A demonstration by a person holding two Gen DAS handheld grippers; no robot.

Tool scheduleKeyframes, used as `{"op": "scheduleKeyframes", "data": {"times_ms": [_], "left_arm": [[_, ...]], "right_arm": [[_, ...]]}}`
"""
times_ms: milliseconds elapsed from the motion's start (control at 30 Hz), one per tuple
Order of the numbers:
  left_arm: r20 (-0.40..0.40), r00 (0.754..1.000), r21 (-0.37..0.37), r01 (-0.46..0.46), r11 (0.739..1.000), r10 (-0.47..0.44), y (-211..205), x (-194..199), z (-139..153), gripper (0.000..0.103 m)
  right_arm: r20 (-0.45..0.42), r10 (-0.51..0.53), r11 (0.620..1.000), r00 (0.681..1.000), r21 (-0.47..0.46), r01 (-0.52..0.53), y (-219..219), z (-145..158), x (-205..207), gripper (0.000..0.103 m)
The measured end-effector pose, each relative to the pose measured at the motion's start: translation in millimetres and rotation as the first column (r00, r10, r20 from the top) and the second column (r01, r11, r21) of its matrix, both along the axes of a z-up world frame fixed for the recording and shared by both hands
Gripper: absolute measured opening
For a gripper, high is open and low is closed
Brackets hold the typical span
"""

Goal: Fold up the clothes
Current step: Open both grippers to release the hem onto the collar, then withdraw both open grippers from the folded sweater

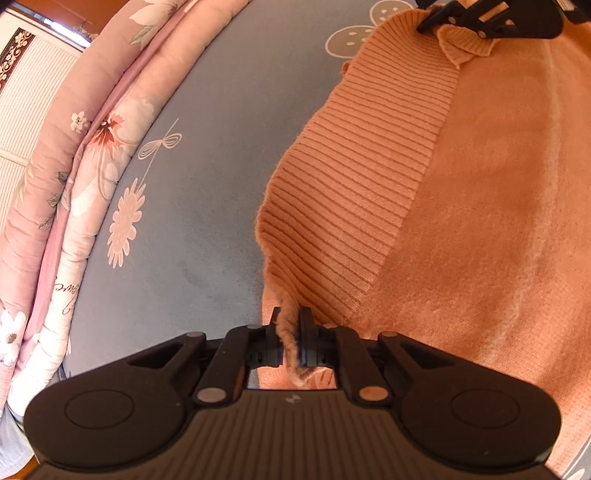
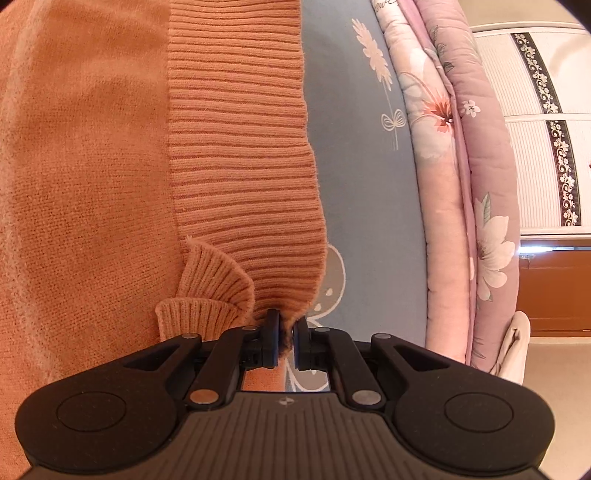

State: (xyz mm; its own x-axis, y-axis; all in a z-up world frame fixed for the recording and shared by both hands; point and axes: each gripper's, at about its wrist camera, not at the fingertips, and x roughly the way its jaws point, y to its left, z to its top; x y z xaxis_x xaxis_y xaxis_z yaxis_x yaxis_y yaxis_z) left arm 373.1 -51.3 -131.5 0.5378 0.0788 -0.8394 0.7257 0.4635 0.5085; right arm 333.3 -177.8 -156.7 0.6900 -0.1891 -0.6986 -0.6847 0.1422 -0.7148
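Note:
An orange knit sweater lies spread over a blue bedsheet, its ribbed hem facing the sheet's bare part. My left gripper is shut on one corner of that hem, the knit bunched between its pads. In the right wrist view the same sweater fills the left half, and my right gripper is shut on the other hem corner, beside a curled ribbed cuff. The right gripper also shows at the top of the left wrist view, across the hem.
A rolled pink floral quilt runs along the far edge of the blue sheet, also seen in the right wrist view. Behind it stands a white cabinet with dark floral trim. Bare blue sheet lies between hem and quilt.

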Motion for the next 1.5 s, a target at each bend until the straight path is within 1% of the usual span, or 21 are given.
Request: {"op": "scheduleKeyframes", "data": {"times_ms": [100,167,233,267,333,367,467,567,733,800,900,967,1067,1133,1267,1300,1367,1400,1433,1467,1500], "left_arm": [[0.000,1.000,-0.005,-0.009,1.000,0.009,0,1,-4,0.007],[0.008,1.000,-0.010,-0.017,1.000,0.017,1,2,-4,0.014],[0.008,0.999,-0.025,-0.038,0.999,0.039,3,6,-1,0.020],[0.009,0.999,-0.033,-0.053,0.998,0.053,4,9,2,0.031],[0.017,0.998,-0.041,-0.065,0.997,0.066,10,14,9,0.045],[0.020,0.998,-0.045,-0.064,0.997,0.065,13,16,13,0.050],[0.006,0.996,-0.070,-0.087,0.994,0.087,20,20,27,0.054],[-0.076,0.987,-0.142,-0.152,0.978,0.143,30,32,37,0.054],[-0.233,0.946,-0.214,-0.278,0.937,0.227,49,56,33,0.054],[-0.289,0.921,-0.233,-0.333,0.914,0.262,57,65,28,0.054],[-0.388,0.871,-0.267,-0.419,0.868,0.301,71,81,19,0.054],[-0.418,0.851,-0.274,-0.451,0.849,0.317,80,88,12,0.064],[-0.499,0.797,-0.303,-0.528,0.794,0.340,95,99,4,0.066],[-0.534,0.780,-0.330,-0.549,0.768,0.327,104,104,3,0.066],[-0.569,0.778,-0.389,-0.541,0.745,0.267,120,108,12,0.066],[-0.572,0.778,-0.412,-0.547,0.729,0.262,126,110,17,0.066],[-0.587,0.769,-0.470,-0.578,0.667,0.253,141,114,25,0.068],[-0.588,0.760,-0.493,-0.607,0.623,0.276,152,118,28,0.068],[-0.577,0.753,-0.499,-0.632,0.593,0.317,159,122,33,0.068],[-0.564,0.743,-0.505,-0.655,0.562,0.359,166,125,38,0.068],[-0.548,0.745,-0.514,-0.659,0.549,0.380,170,127,44,0.068]], "right_arm": [[0.003,0.004,1.000,1.000,0.002,-0.004,0,-3,0,0.010],[0.012,0.012,1.000,1.000,0.010,-0.012,-1,-4,0,0.016],[0.028,0.017,1.000,0.999,0.023,-0.017,-4,-1,1,0.033],[0.039,0.010,0.999,0.999,0.037,-0.012,-5,3,3,0.040],[0.049,-0.031,0.996,0.998,0.089,0.026,-11,17,12,0.068],[0.040,-0.064,0.991,0.997,0.124,0.058,-16,26,19,0.072],[-0.029,-0.137,0.967,0.990,0.213,0.140,-27,49,34,0.074],[-0.104,-0.160,0.948,0.982,0.262,0.183,-36,59,45,0.081],[-0.237,-0.139,0.927,0.962,0.310,0.210,-51,55,65,0.081],[-0.299,-0.154,0.909,0.942,0.331,0.254,-55,49,78,0.081],[-0.410,-0.195,0.858,0.891,0.368,0.357,-64,45,99,0.082],[-0.472,-0.216,0.815,0.855,0.394,0.424,-72,44,110,0.083],[-0.562,-0.244,0.736,0.790,0.423,0.528,-86,42,123,0.084],[-0.629,-0.257,0.659,0.733,0.441,0.609,-99,42,131,0.084],[-0.714,-0.269,0.496,0.647,0.473,0.728,-126,49,143,0.084],[-0.733,-0.267,0.456,0.626,0.476,0.752,-133,51,145,0.084],[-0.771,-0.251,0.356,0.586,0.489,0.796,-146,58,153,0.084],[-0.771,-0.261,0.318,0.580,0.499,0.806,-150,62,157,0.084],[-0.753,-0.288,0.292,0.592,0.519,0.803,-153,68,160,0.084],[-0.727,-0.319,0.278,0.607,0.541,0.794,-154,76,161,0.084],[-0.698,-0.342,0.279,0.629,0.564,0.778,-152,85,157,0.084]]}}
